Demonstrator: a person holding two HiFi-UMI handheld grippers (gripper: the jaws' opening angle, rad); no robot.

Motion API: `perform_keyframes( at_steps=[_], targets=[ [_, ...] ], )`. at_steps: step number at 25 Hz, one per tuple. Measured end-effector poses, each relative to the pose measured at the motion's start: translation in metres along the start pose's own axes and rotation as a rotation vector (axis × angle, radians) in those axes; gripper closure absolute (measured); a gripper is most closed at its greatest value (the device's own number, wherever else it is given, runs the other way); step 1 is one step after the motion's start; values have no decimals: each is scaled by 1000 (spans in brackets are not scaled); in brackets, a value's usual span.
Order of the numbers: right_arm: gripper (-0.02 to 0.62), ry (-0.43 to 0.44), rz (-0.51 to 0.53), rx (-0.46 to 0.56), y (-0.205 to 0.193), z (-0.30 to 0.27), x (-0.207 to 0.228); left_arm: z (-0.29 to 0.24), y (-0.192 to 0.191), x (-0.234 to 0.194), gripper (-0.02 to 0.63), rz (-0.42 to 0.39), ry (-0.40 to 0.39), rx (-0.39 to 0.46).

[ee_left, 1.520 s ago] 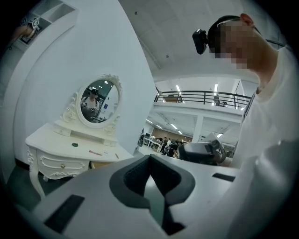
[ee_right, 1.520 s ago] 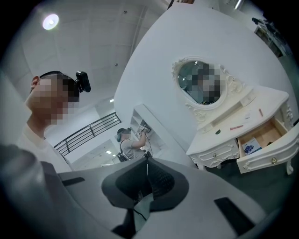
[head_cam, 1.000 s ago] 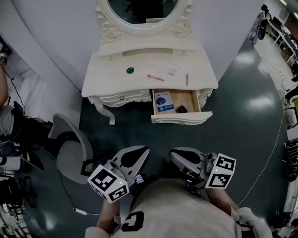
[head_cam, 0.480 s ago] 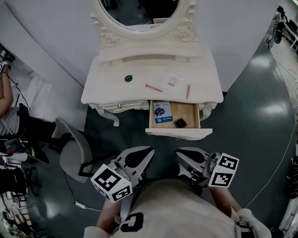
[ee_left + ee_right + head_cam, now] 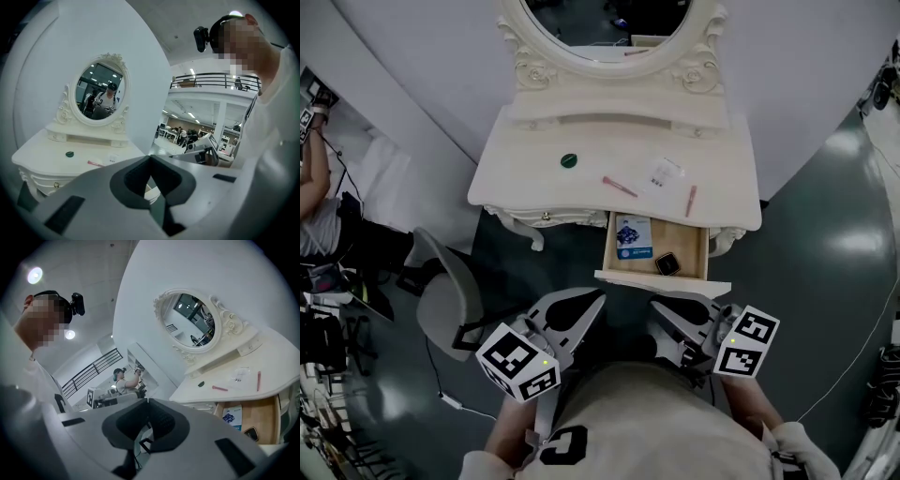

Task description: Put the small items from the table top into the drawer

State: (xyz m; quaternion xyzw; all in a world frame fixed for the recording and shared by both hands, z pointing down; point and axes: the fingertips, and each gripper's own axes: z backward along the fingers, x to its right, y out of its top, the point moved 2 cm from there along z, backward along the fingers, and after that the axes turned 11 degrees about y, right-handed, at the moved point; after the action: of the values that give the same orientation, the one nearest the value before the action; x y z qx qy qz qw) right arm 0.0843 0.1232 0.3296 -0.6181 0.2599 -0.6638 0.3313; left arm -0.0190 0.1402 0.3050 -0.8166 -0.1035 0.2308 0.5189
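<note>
The white dressing table [image 5: 534,178] carries a green round lid [image 5: 570,160], a pink pen [image 5: 620,187], a clear packet [image 5: 665,172] and a pink stick [image 5: 691,200]. Its open drawer [image 5: 689,246] holds a blue card [image 5: 634,237] and a small black item [image 5: 667,263]. My left gripper [image 5: 596,299] and right gripper [image 5: 657,306] hover just short of the drawer front, both shut with nothing in them. The right gripper view shows the right gripper [image 5: 147,401], the lid [image 5: 201,384], the pen [image 5: 219,388] and the drawer [image 5: 262,416]. In the left gripper view the left gripper [image 5: 150,157] points past the table's right side.
A grey chair [image 5: 441,295] stands left of the table's front. An oval mirror [image 5: 609,19] rises behind the table top. A person [image 5: 314,211] sits at the far left edge. A thin cable [image 5: 853,328] runs over the dark floor at the right.
In the head view the table and open drawer have drawn closer to both grippers. The jaws stay shut and the items on the table lie where they were.
</note>
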Motion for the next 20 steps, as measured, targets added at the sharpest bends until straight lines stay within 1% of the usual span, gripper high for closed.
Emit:
perform_keyframes(
  at_steps=[3, 10, 16, 20],
  targets=[
    [566, -37, 16, -16, 3, -16, 7, -1, 7, -25, 551, 7, -16, 17],
    [566, -164, 57, -21, 25, -69, 33, -7, 32, -103, 551, 13, -77, 44],
    [566, -269, 96, -65, 32, -117, 52, -9, 36, -167, 551, 45, -142, 32],
    [566, -325, 133, -110, 34, -141, 68, -13, 38, -196, 551, 46, -191, 25]
  ],
)
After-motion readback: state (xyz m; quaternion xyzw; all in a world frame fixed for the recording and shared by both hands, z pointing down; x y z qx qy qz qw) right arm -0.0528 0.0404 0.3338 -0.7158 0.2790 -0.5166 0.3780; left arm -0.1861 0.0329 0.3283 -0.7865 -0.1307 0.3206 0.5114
